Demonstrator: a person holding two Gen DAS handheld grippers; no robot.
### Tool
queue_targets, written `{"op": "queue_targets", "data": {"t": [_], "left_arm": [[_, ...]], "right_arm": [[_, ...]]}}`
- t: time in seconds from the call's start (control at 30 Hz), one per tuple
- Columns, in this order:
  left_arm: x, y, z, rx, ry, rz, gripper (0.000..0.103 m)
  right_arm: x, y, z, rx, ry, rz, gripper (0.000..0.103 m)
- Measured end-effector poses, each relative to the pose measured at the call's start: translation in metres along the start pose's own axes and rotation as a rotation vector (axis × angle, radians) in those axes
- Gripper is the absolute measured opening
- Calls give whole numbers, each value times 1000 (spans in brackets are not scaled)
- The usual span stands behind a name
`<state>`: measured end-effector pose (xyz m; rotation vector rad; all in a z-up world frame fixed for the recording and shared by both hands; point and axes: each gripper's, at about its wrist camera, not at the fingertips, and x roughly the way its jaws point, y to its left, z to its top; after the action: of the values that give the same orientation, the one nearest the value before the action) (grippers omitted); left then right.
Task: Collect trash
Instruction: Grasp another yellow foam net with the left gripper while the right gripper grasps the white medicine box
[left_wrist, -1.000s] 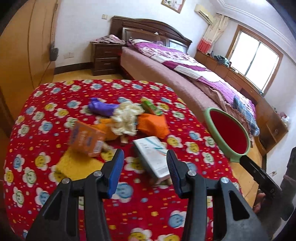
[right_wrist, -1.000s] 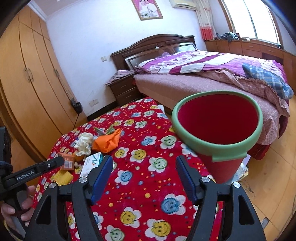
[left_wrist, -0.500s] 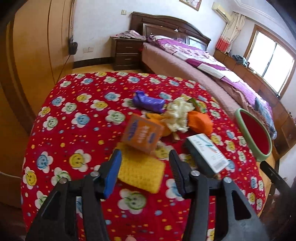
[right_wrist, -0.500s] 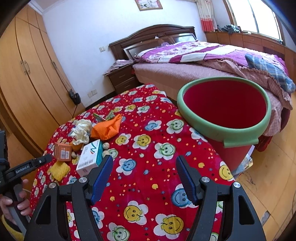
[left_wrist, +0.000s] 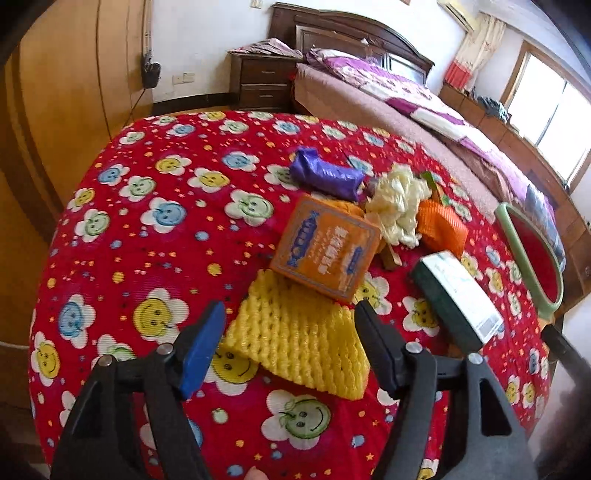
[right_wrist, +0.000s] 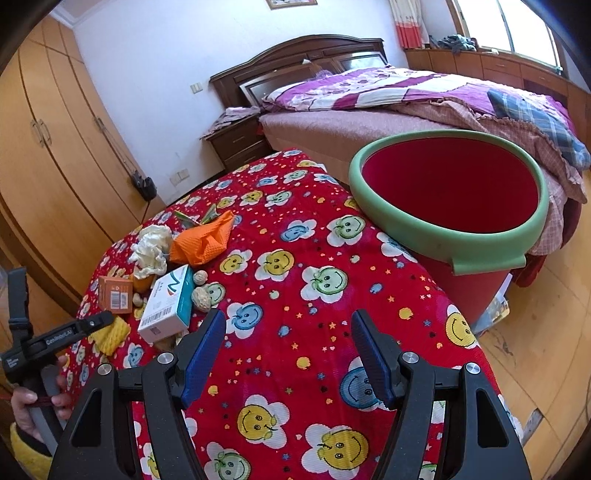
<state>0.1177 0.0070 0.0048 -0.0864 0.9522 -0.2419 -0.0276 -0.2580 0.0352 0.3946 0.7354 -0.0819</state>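
Observation:
Trash lies in a heap on the red flowered tablecloth (left_wrist: 155, 229). In the left wrist view my left gripper (left_wrist: 291, 332) hangs just over a yellow foam net (left_wrist: 295, 343); its jaws are opening, the net lies between them and the pads do not press it. Behind the net are an orange box (left_wrist: 327, 247), a purple wrapper (left_wrist: 325, 179), a crumpled cream wad (left_wrist: 400, 205), an orange net (left_wrist: 443, 229) and a white-and-green box (left_wrist: 458, 299). My right gripper (right_wrist: 288, 347) stands open over bare cloth, with the red bin with a green rim (right_wrist: 447, 243) to its right.
Walnuts (right_wrist: 201, 297) lie by the white-and-green box (right_wrist: 168, 306). The bin stands on the floor at the table's edge. A bed (right_wrist: 406, 110), a nightstand (left_wrist: 264, 79) and a wooden wardrobe (right_wrist: 55, 155) surround the table. A hand (right_wrist: 26, 402) holds the left gripper's handle.
My left gripper has swung left and sunk from over the white-and-green box to over the yellow net, and its jaws have widened. The right gripper has dipped a little toward the cloth.

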Motion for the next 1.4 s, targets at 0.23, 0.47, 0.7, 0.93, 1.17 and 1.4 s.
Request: {"op": "queue_targets", "data": {"t": [0.23, 0.47, 0.7, 0.93, 1.17, 1.4], "left_arm": [[9, -8, -7, 27, 12, 21, 72], [8, -17, -13, -32, 2, 2, 62], [2, -34, -23, 14, 1, -91, 30], [-19, -43, -30, 28, -49, -124, 23], [-44, -25, -25, -19, -118, -73, 23], [-36, -12, -24, -78, -101, -65, 23]], "right_arm": [[2, 0, -1, 2, 8, 4, 72], [7, 11, -2, -32, 28, 19, 72], [10, 30, 0, -91, 38, 48, 72], [20, 59, 4, -177, 65, 92, 72], [36, 85, 5, -232, 99, 139, 72], [58, 106, 0, -304, 133, 140, 72]]}}
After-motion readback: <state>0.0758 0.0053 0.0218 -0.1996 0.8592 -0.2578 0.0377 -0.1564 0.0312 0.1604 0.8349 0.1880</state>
